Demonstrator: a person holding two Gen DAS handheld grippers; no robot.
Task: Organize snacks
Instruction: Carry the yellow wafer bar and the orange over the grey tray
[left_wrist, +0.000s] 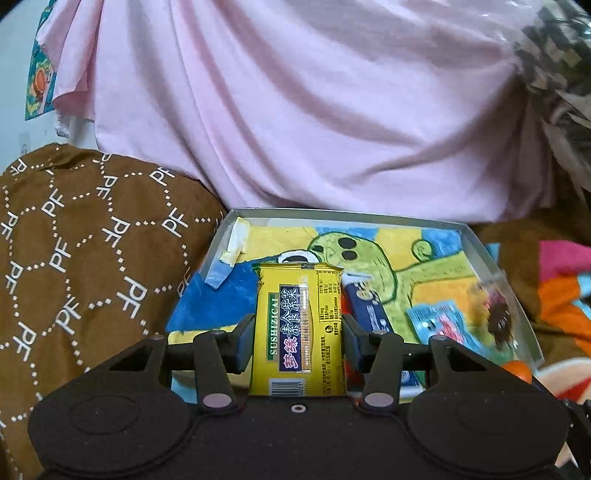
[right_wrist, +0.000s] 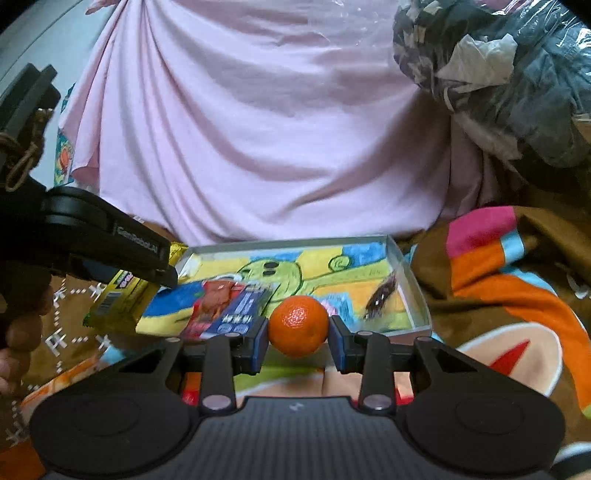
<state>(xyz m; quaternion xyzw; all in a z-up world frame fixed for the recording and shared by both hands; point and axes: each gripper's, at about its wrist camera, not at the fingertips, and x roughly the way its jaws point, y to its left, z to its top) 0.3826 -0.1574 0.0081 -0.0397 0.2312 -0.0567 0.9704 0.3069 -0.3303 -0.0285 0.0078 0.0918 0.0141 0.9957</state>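
Note:
My left gripper (left_wrist: 299, 332) is shut on a yellow snack packet (left_wrist: 299, 332) and holds it above the near part of a shallow box (left_wrist: 218, 240) lined with a cartoon drawing. The packet also shows in the right wrist view (right_wrist: 118, 299), under the left gripper's body. My right gripper (right_wrist: 298, 326) is shut on a small orange (right_wrist: 298, 325), just in front of the box's near edge (right_wrist: 417, 295). In the box lie a red and blue snack packet (right_wrist: 225, 310), a clear packet with a dark snack (right_wrist: 382, 295) and a light blue packet (left_wrist: 439, 317).
A brown patterned cloth (left_wrist: 85, 258) lies left of the box. A colourful blanket (right_wrist: 509, 280) lies to the right. A pink sheet (left_wrist: 295, 110) hangs behind. A plastic-wrapped dark bundle (right_wrist: 498, 74) is at upper right.

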